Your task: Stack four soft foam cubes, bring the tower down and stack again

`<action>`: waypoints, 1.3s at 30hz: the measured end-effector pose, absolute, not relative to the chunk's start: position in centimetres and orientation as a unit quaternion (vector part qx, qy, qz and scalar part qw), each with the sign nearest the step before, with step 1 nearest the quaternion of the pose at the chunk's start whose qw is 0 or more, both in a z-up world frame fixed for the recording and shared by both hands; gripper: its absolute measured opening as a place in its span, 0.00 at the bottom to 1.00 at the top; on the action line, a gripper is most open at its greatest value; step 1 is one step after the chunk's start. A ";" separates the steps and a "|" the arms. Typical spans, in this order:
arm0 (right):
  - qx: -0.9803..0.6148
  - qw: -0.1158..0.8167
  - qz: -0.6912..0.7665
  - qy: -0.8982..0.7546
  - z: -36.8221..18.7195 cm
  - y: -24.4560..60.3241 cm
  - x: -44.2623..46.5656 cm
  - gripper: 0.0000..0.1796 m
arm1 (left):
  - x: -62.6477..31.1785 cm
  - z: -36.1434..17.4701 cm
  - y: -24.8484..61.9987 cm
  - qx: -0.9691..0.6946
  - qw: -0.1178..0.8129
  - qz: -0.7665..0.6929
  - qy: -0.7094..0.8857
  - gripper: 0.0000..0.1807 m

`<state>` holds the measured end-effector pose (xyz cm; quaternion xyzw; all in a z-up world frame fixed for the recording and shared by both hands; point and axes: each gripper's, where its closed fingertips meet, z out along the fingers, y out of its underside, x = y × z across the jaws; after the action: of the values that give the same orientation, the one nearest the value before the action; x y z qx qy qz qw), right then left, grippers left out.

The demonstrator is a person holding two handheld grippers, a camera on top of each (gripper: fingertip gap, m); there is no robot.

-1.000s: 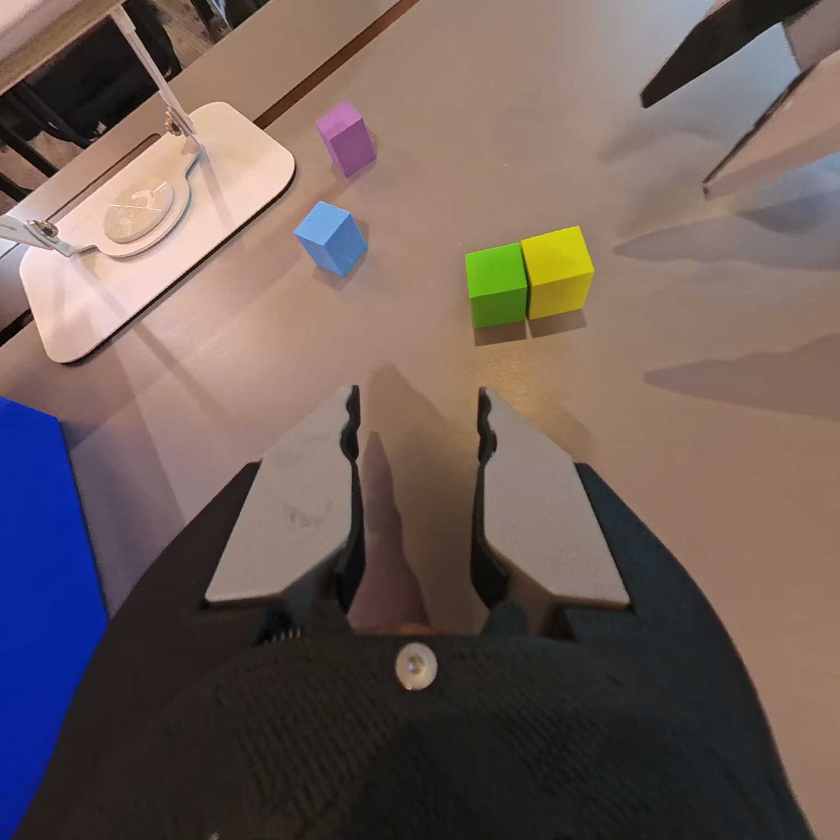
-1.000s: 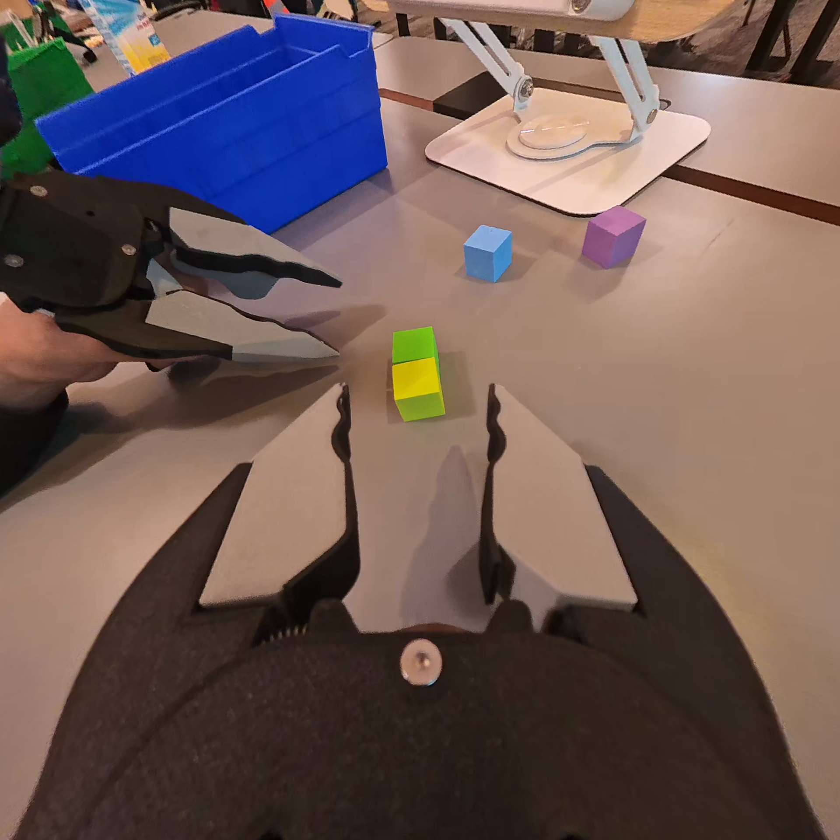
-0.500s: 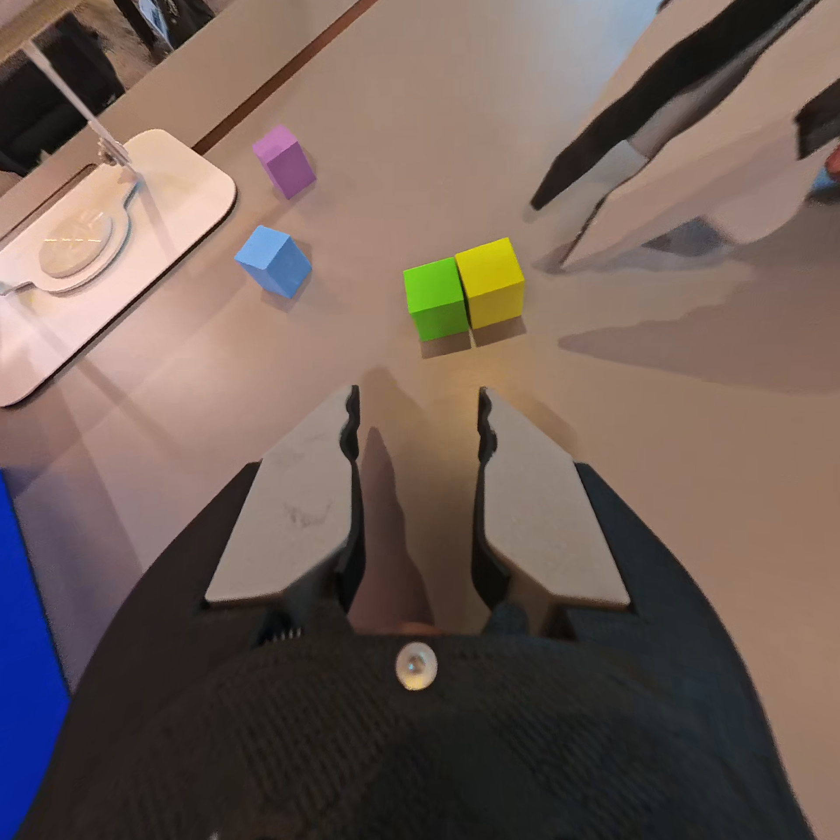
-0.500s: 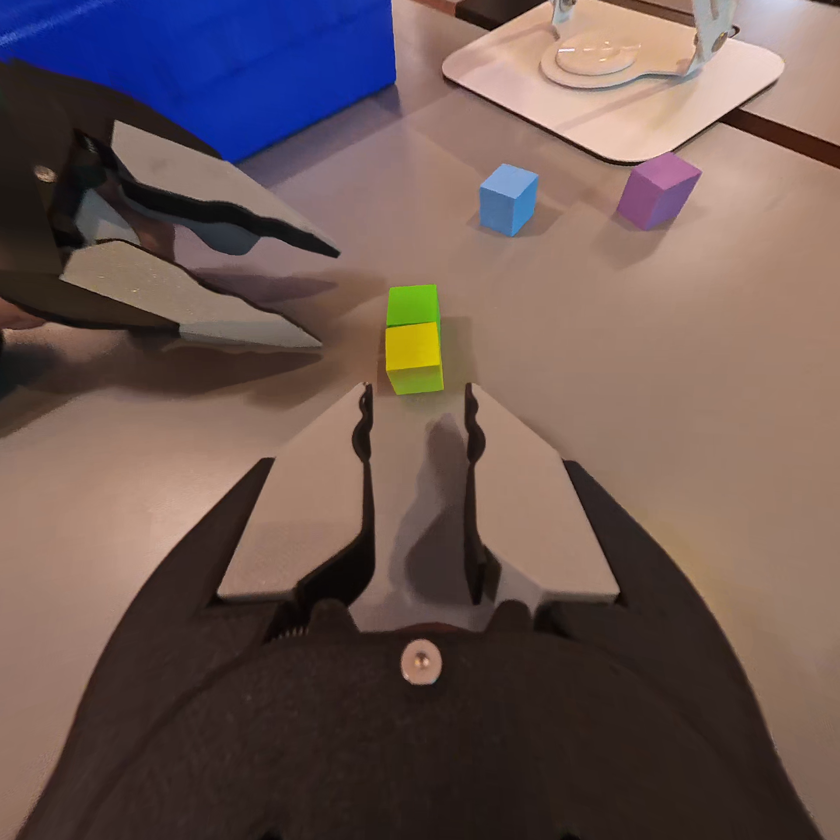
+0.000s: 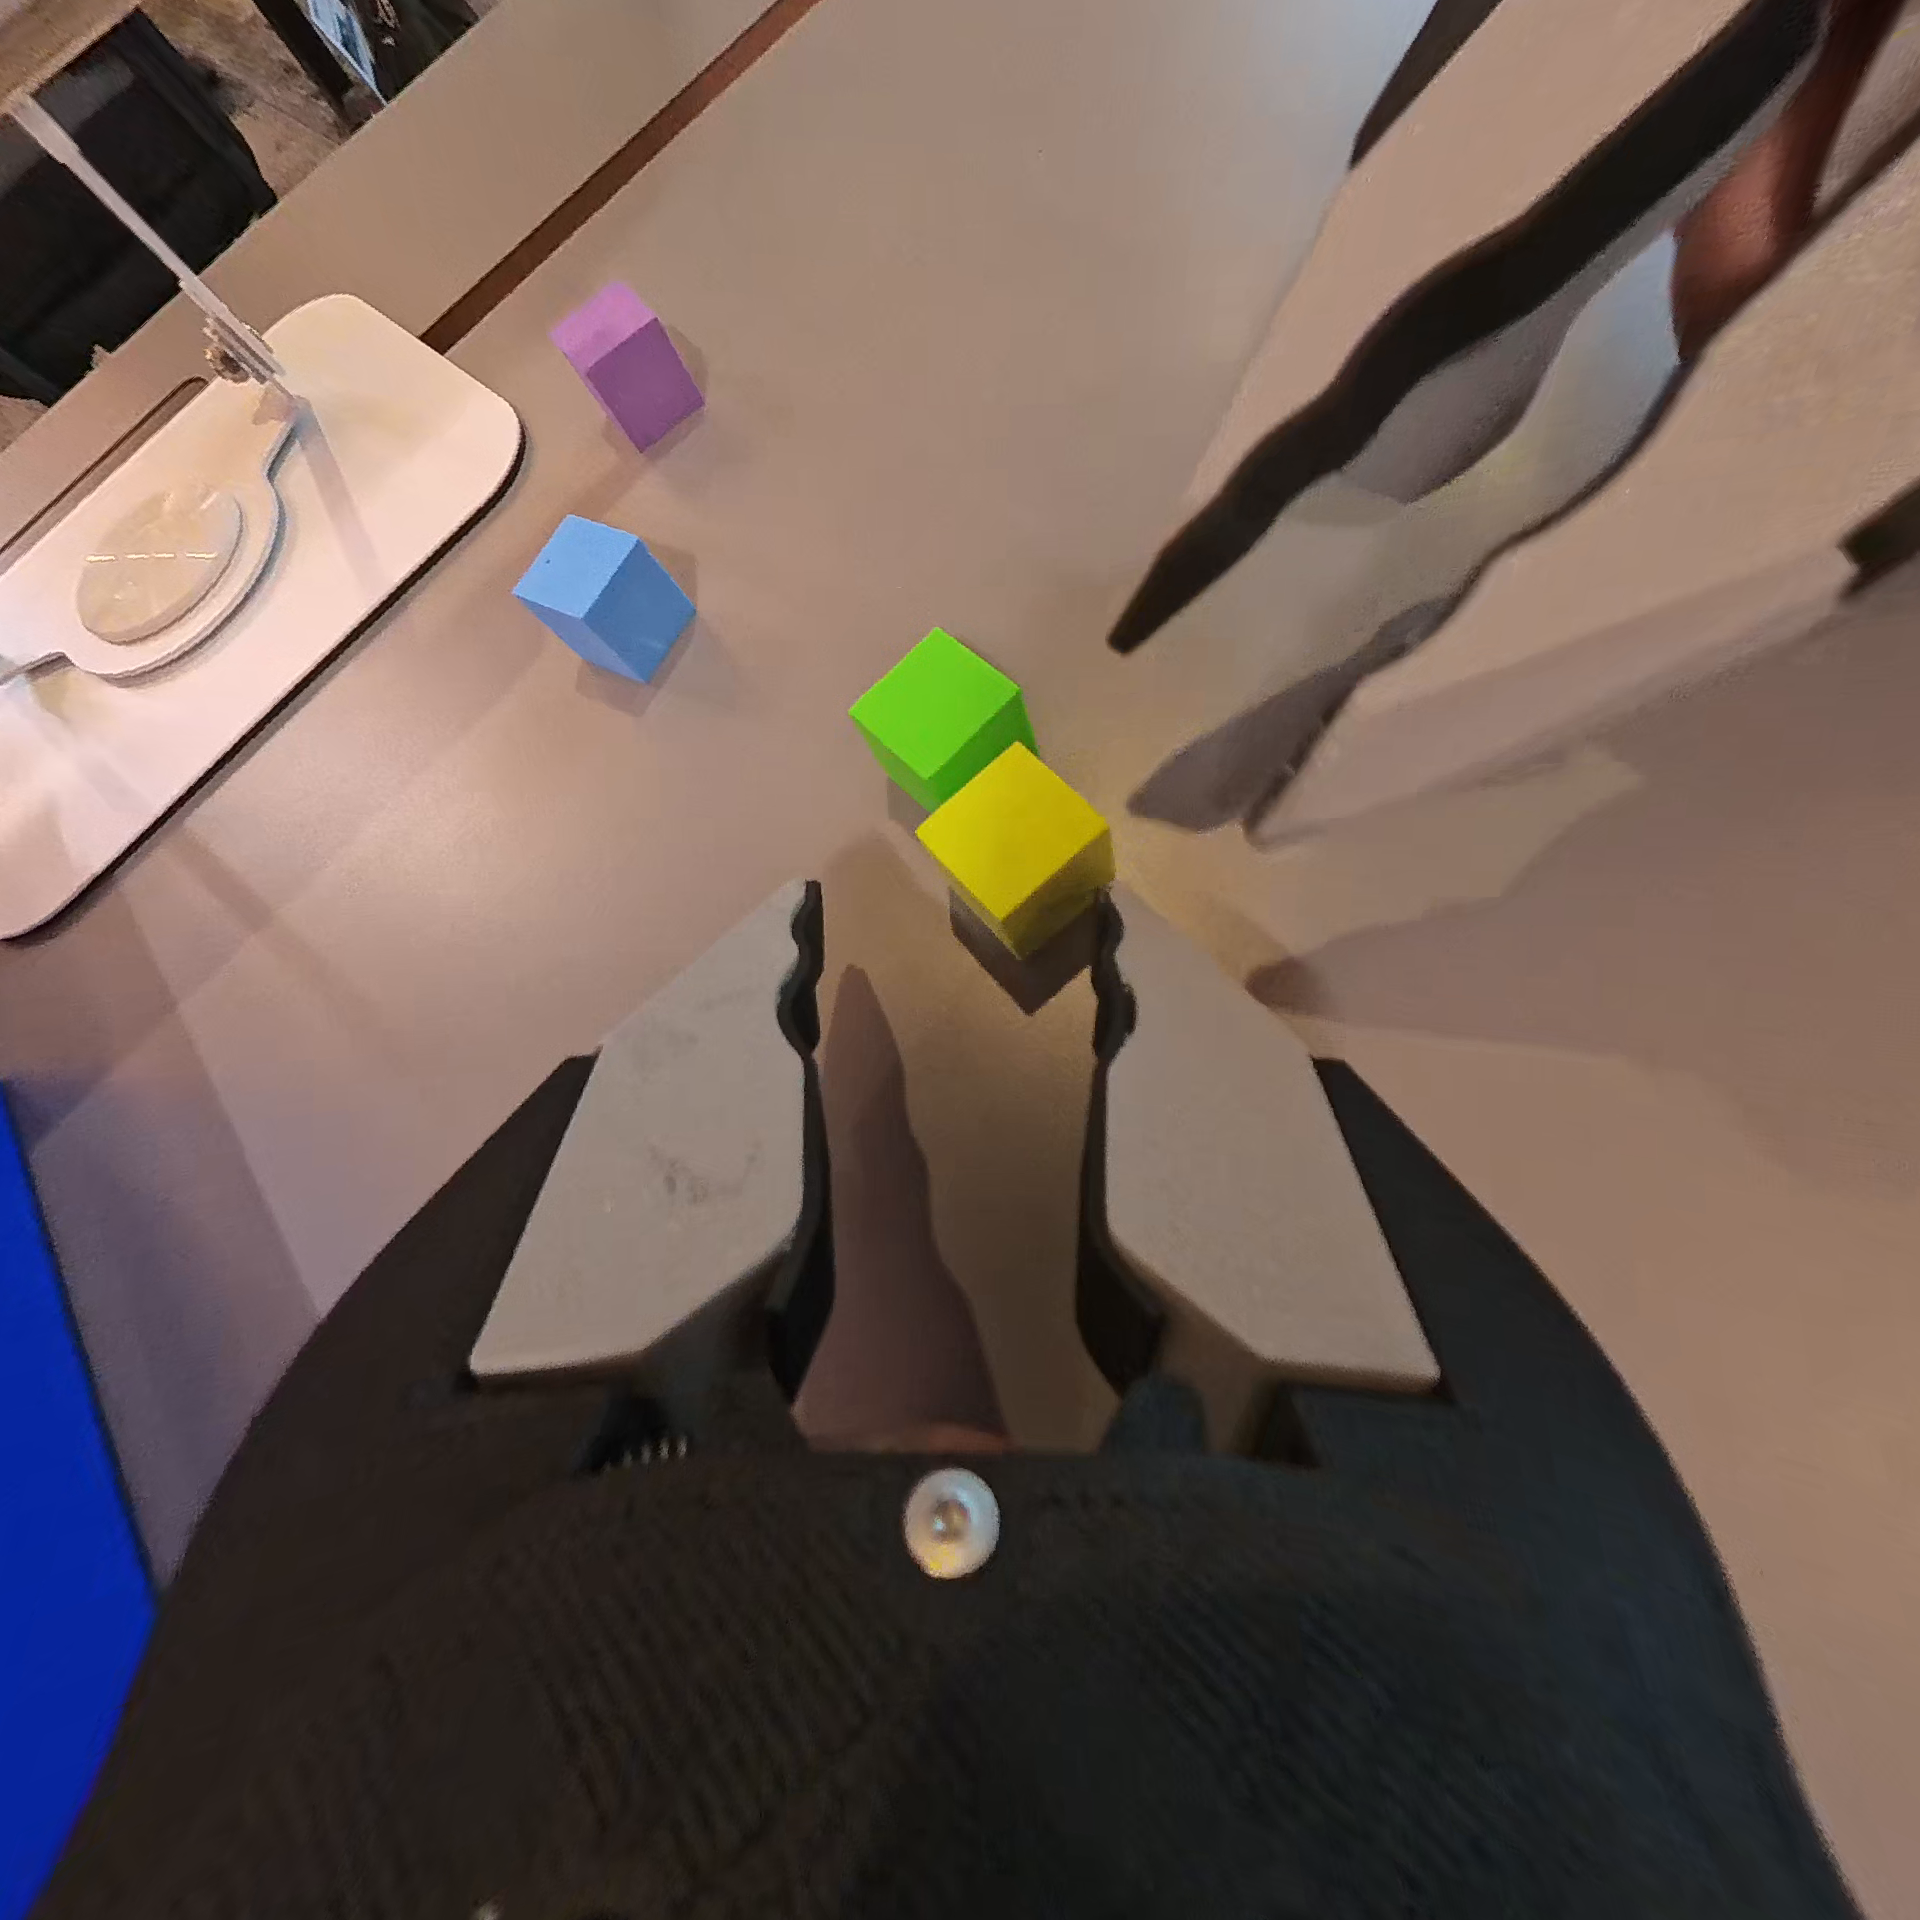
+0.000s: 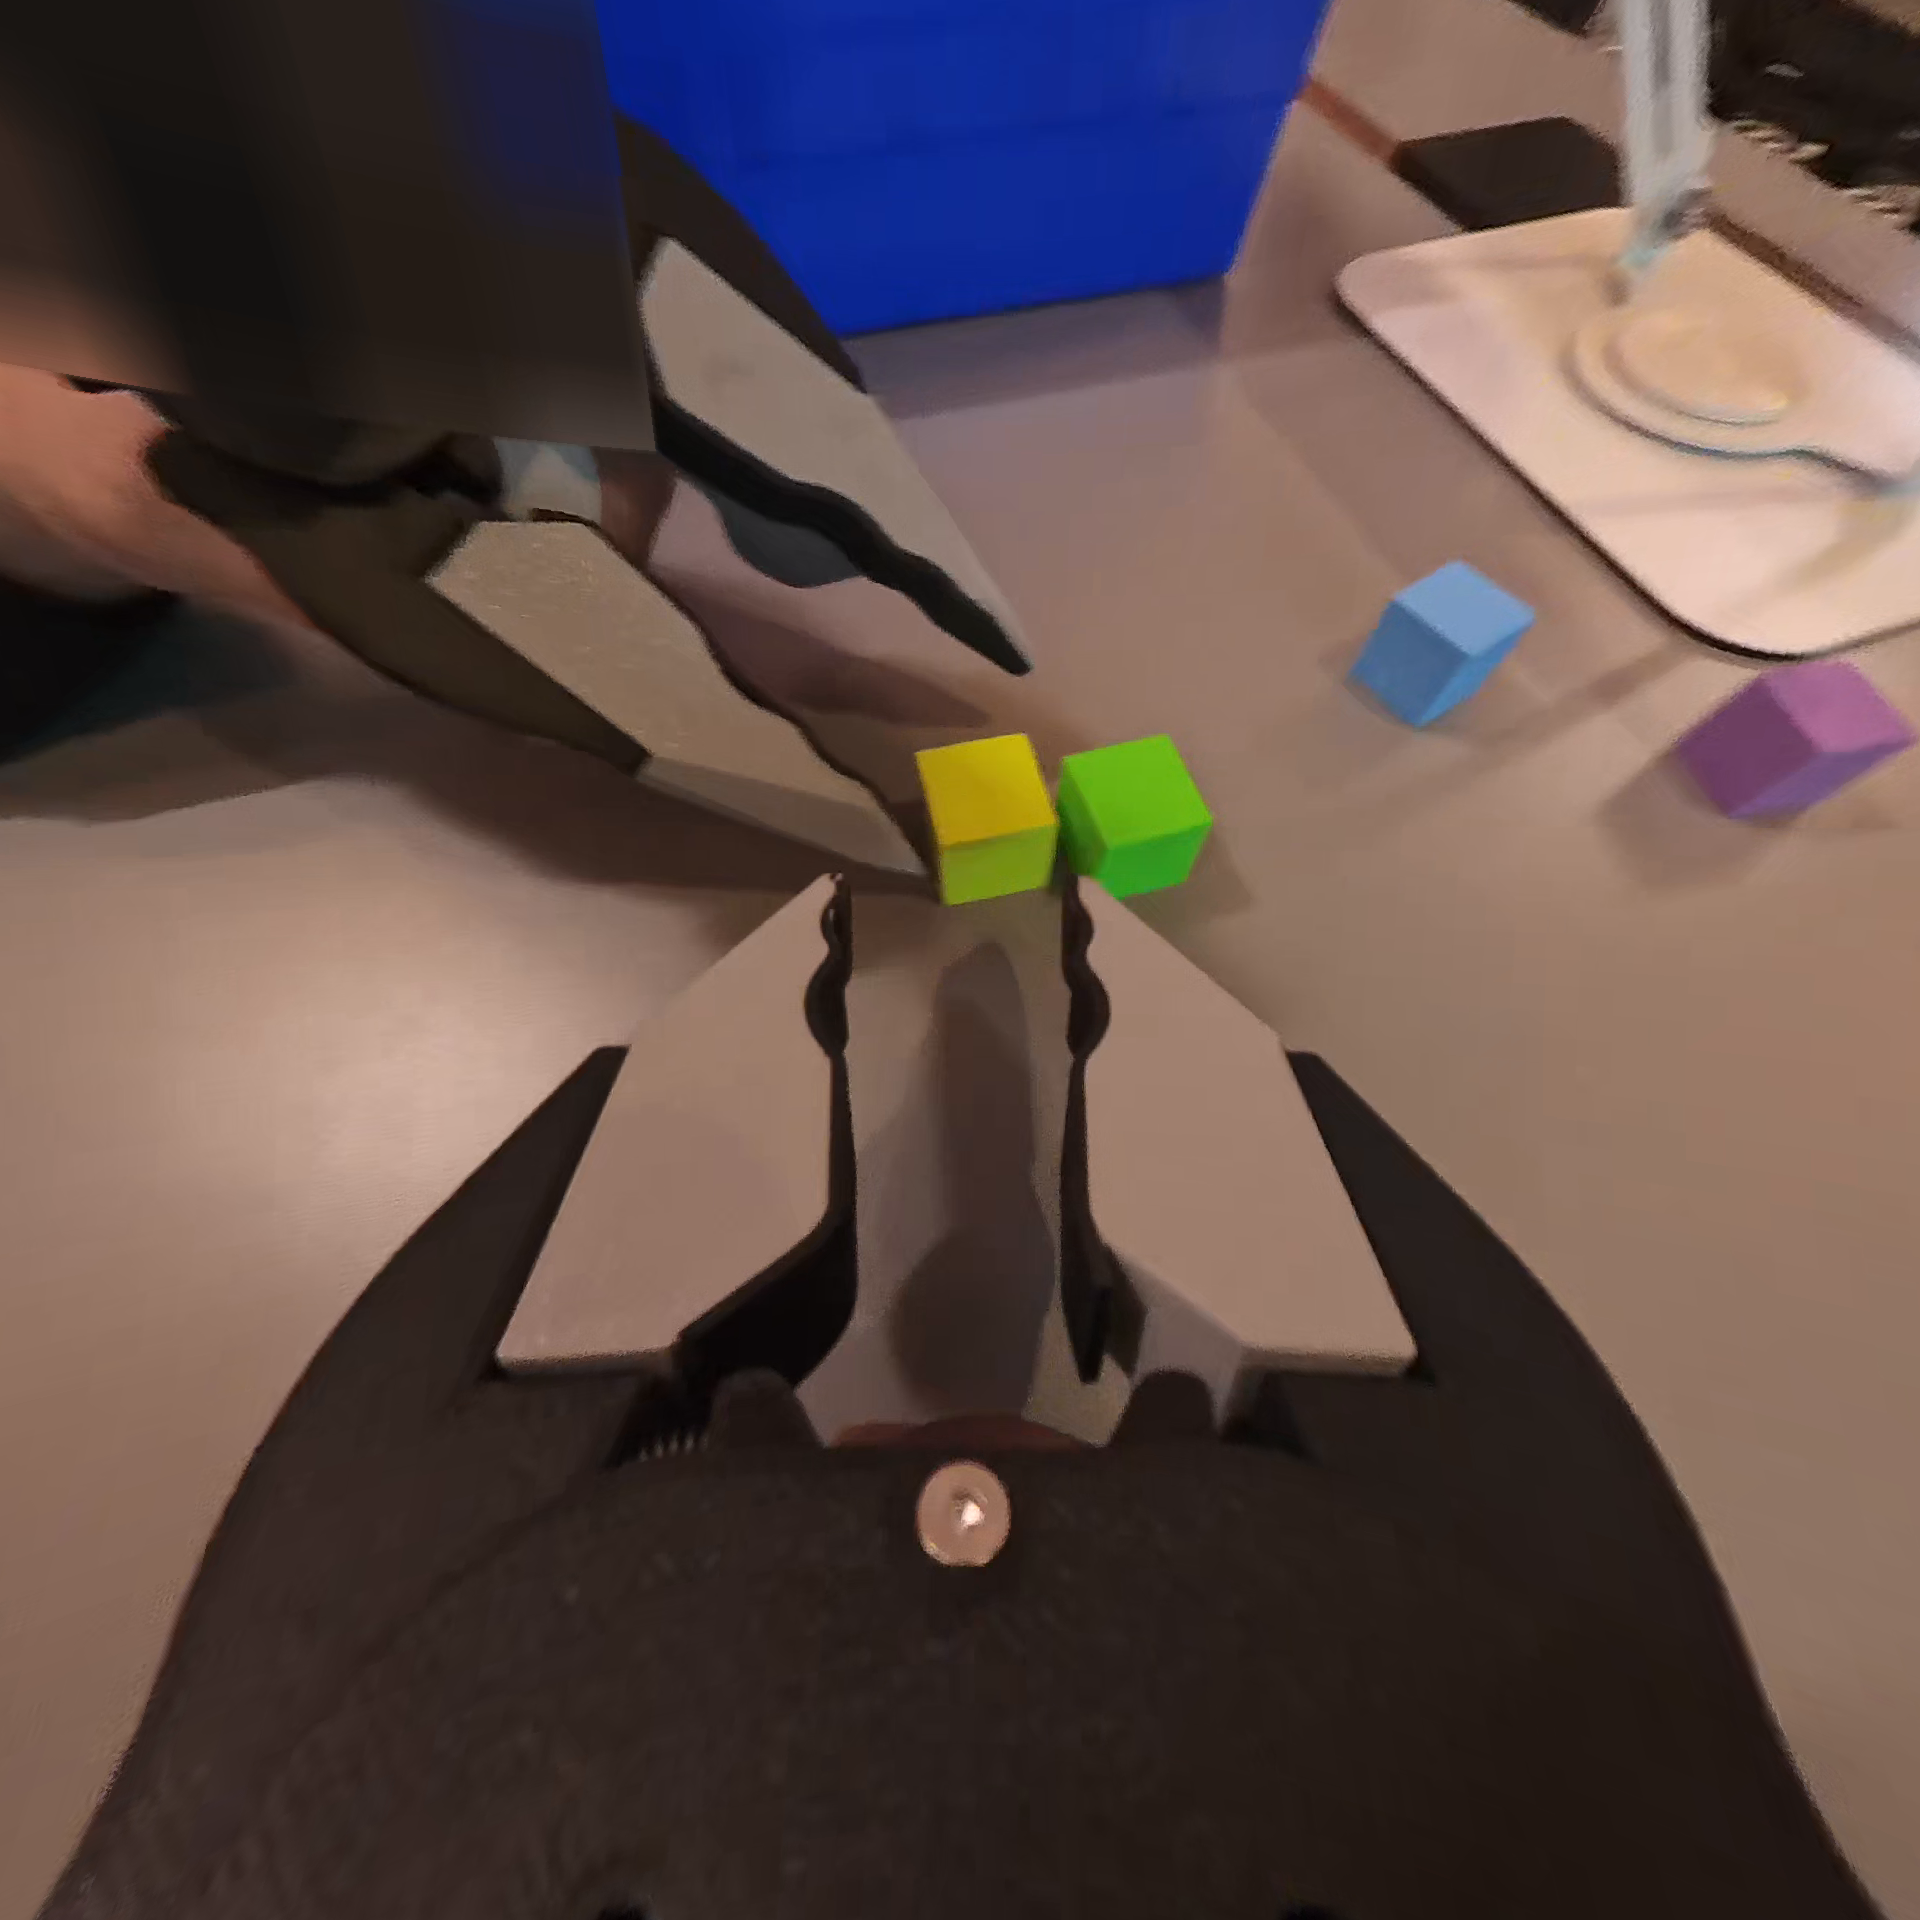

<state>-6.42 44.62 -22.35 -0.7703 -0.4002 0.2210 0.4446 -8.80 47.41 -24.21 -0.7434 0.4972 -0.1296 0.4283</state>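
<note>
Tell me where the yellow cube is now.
In the left wrist view, the yellow cube lies on the table, against the green cube, just before the left hand-held gripper.

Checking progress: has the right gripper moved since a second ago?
Yes. The right gripper has closed in on the yellow cube, which now sits just ahead of its open jaws.
</note>
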 end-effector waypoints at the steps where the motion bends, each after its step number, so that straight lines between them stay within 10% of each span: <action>1: -0.781 0.449 0.197 -0.386 -22.6 45.3 -5.6 0.21 | -8.8 -24.2 47.4 -0.744 0.429 -0.131 0.495 0.28; 9: -0.794 0.447 0.156 -0.382 -23.2 45.7 -6.1 0.27 | -8.5 -23.9 47.2 -0.738 0.433 -0.130 0.500 0.28; 15: -0.794 0.484 0.042 -0.365 -22.6 46.9 -3.7 0.00 | -9.1 -22.8 47.9 -0.740 0.457 -0.123 0.478 0.26; 39: -0.813 0.491 -0.004 -0.314 -22.3 47.5 -2.2 0.14 | -10.8 -22.4 49.8 -0.765 0.472 -0.092 0.429 0.12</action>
<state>-2.20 47.51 -22.32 -0.8128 -0.3136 -0.0041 0.4909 -10.85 49.76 -22.41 -0.7648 0.4287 -0.0915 0.4722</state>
